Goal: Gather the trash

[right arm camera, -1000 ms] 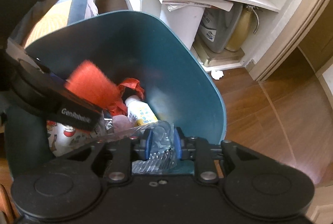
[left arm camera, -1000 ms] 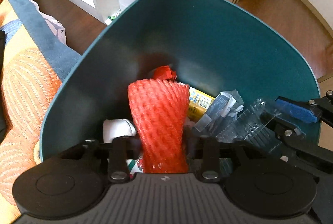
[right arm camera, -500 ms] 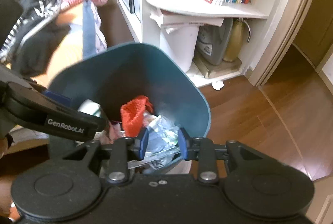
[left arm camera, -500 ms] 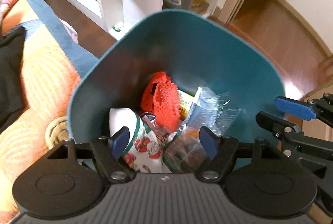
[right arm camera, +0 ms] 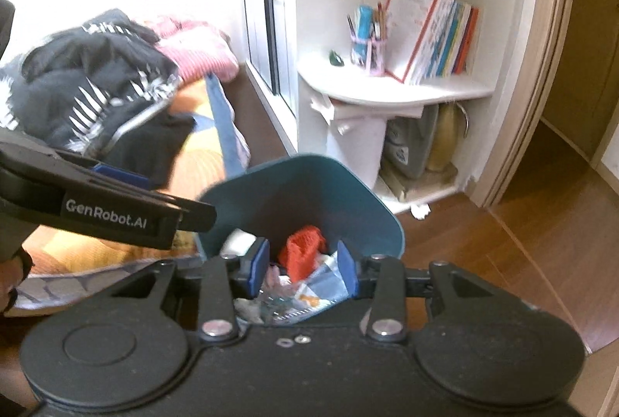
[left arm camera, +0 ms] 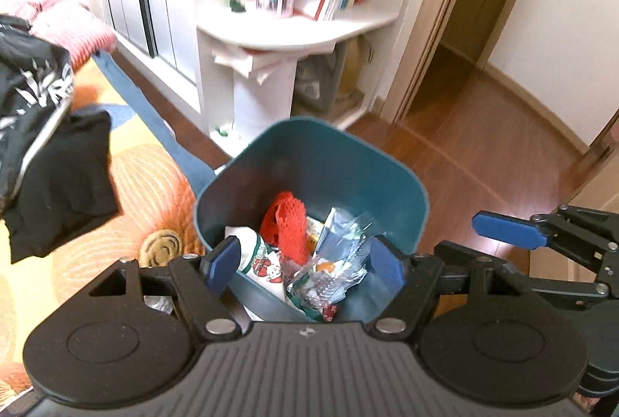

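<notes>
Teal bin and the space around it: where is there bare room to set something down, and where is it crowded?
Free: the wood floor right of the teal bin, toward the doorway. Inside the bin, only the far wall is bare above the trash. Crowded: the bin's bottom, with the red mesh net and clear wrappers; the bed at left, under dark clothes; the shelf.

Each handheld gripper is black plastic with two round discs and silver screws behind its fingers. The left gripper (left arm camera: pixel 303 268) and right gripper (right arm camera: pixel 303 268) carry blue pads (left arm camera: pixel 222 260) on the fingertips. White "GenRobot.AI" lettering runs along one left finger.
</notes>
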`<state>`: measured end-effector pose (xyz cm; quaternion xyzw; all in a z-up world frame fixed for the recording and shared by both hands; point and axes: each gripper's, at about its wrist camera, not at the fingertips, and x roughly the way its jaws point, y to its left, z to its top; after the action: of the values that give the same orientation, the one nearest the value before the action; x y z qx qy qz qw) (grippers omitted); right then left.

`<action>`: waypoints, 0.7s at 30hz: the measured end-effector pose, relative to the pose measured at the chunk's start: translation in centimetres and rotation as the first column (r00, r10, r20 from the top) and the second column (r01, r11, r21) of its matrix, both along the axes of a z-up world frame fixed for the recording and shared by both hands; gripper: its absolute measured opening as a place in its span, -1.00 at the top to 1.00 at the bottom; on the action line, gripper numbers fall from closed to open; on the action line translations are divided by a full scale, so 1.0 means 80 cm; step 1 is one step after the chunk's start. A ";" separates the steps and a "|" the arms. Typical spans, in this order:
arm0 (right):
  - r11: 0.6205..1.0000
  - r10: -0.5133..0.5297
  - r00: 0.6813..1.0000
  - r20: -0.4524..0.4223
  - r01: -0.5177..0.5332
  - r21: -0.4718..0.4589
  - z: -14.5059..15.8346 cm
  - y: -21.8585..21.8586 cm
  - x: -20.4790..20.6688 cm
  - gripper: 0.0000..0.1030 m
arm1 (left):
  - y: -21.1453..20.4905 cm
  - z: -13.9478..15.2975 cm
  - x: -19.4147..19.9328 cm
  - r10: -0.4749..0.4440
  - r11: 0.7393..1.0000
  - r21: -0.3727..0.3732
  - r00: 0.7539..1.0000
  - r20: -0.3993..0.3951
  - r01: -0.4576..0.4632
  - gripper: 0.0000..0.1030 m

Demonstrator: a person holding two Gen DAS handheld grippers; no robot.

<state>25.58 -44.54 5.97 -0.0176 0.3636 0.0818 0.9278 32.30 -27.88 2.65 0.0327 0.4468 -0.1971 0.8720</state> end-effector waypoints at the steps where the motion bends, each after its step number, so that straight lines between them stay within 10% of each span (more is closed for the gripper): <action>1: 1.000 0.000 1.000 0.016 0.000 0.011 0.007 0.002 -0.007 0.24 | 0.004 0.009 -0.009 0.001 1.000 -0.003 1.000 0.017 -0.001 -0.43; 21: 0.983 -0.016 0.969 0.246 -0.029 0.180 0.078 0.030 -0.128 0.06 | 0.106 0.098 -0.144 0.128 0.985 -0.146 0.958 0.255 -0.093 -0.96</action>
<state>15.38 -42.17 12.24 0.0560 0.2362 0.1150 0.9632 20.79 -19.43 10.47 -0.0244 0.3142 -0.1709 0.9335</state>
